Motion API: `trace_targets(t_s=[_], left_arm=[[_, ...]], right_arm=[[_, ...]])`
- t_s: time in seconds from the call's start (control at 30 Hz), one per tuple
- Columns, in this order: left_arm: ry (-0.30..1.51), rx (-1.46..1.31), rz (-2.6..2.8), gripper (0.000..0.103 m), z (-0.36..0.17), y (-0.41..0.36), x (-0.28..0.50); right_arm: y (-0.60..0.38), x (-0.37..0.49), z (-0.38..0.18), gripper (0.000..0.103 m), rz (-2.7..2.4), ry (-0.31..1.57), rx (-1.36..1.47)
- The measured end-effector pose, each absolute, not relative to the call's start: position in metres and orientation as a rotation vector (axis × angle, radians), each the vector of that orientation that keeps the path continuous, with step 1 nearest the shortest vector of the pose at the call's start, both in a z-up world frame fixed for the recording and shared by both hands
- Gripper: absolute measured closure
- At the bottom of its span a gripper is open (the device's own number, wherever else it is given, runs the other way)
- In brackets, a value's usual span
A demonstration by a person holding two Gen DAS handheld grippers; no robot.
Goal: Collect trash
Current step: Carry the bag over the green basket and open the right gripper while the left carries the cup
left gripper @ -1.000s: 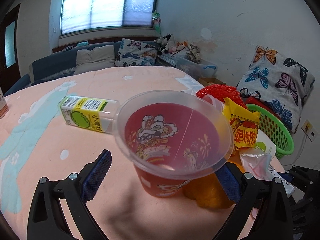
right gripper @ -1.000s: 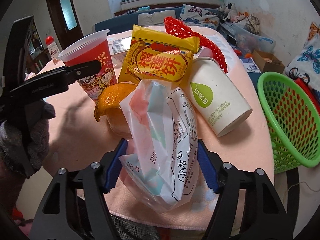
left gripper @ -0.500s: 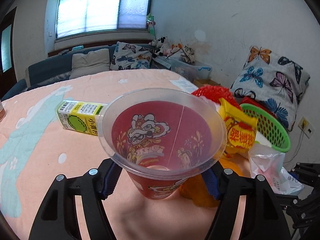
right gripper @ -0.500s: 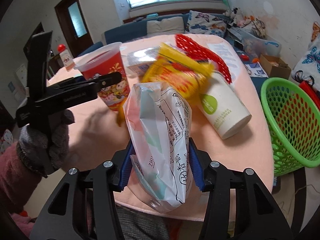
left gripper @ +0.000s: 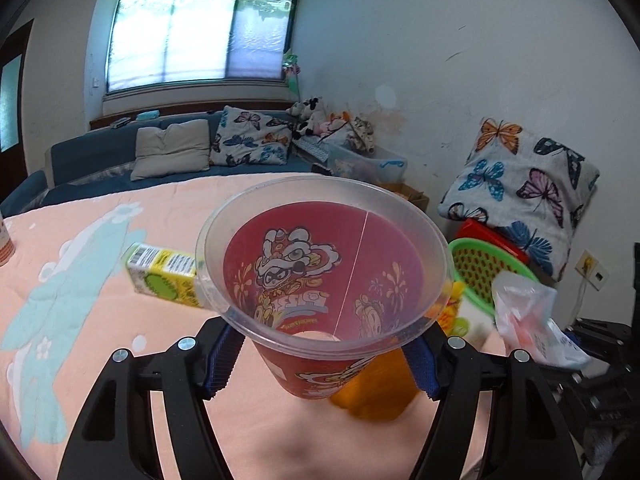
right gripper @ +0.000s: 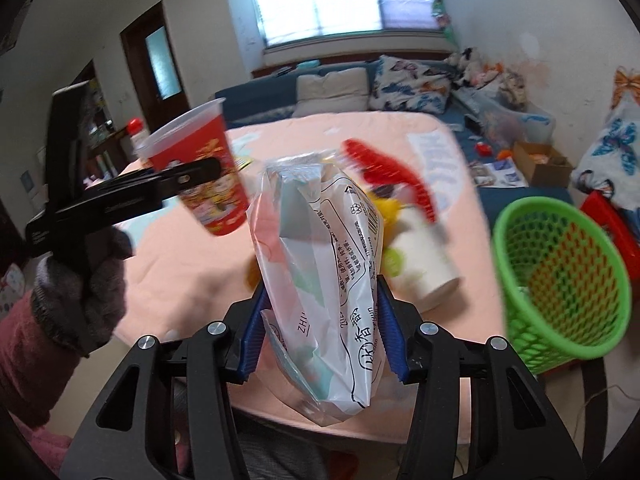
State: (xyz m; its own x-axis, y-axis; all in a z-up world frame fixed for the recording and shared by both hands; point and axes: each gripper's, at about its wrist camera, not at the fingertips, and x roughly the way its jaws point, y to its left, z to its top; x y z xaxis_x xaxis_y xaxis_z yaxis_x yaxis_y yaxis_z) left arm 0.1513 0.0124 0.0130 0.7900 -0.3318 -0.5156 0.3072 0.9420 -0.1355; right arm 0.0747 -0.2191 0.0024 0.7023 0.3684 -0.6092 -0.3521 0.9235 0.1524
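Observation:
A red plastic cup (left gripper: 320, 272) with a lion-dance print sits upright between the blue pads of my left gripper (left gripper: 324, 364), which is shut on it and holds it above the table. In the right wrist view the same cup (right gripper: 212, 200) hangs tilted in the left gripper (right gripper: 200, 172), held by a gloved hand (right gripper: 80, 280). My right gripper (right gripper: 320, 332) is shut on a crumpled white plastic bag (right gripper: 324, 264) lifted off the table. That bag (left gripper: 524, 312) also shows at the right of the left wrist view.
On the peach tablecloth (right gripper: 180, 260) lie a white paper cup (right gripper: 424, 256), a red mesh (right gripper: 392, 184), a yellow snack packet (right gripper: 388, 204), an orange peel (left gripper: 372, 392) and a yellow-green drink carton (left gripper: 160, 276). A green basket (right gripper: 560, 272) stands beyond the table's right edge.
Both grippers closed on their items, the left on the cup and the right on the bag. Both then rose, lifting cup and bag off the table.

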Motion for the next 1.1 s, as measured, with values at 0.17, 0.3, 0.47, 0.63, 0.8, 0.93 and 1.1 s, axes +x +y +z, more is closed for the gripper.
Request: trace_targets(t_s=[0.17, 0.3, 0.47, 0.63, 0.8, 0.93, 1.1], left_arm=[[0.548, -0.029, -0.4, 0.035, 0.031, -0.015, 0.149], [0.538, -0.015, -0.442, 0.035, 0.043, -0.04, 0.15], [0.542, -0.009, -0.493, 0.035, 0.052, -0.072, 0.159], [0.547, 0.016, -0.526, 0.035, 0.056, -0.106, 0.17], [0.563, 0.017, -0.554, 0.035, 0.058, -0.133, 0.184], [0.583, 0.027, -0.575, 0.035, 0.055, -0.155, 0.196], [0.612, 0.043, -0.607, 0.035, 0.05, -0.181, 0.207]], right_arm=[[-0.262, 0.088, 0.009, 0.052, 0.283, 0.661, 0.044], [-0.307, 0.102, 0.008, 0.052, 0.183, 0.66, 0.076], [-0.364, 0.121, -0.006, 0.051, 0.073, 0.677, 0.122], [-0.403, 0.143, -0.026, 0.049, 0.01, 0.709, 0.143], [-0.425, 0.161, -0.041, 0.039, -0.029, 0.73, 0.173], [-0.438, 0.169, -0.047, 0.027, -0.041, 0.732, 0.191], [-0.443, 0.168, -0.05, 0.02, -0.042, 0.728, 0.202]])
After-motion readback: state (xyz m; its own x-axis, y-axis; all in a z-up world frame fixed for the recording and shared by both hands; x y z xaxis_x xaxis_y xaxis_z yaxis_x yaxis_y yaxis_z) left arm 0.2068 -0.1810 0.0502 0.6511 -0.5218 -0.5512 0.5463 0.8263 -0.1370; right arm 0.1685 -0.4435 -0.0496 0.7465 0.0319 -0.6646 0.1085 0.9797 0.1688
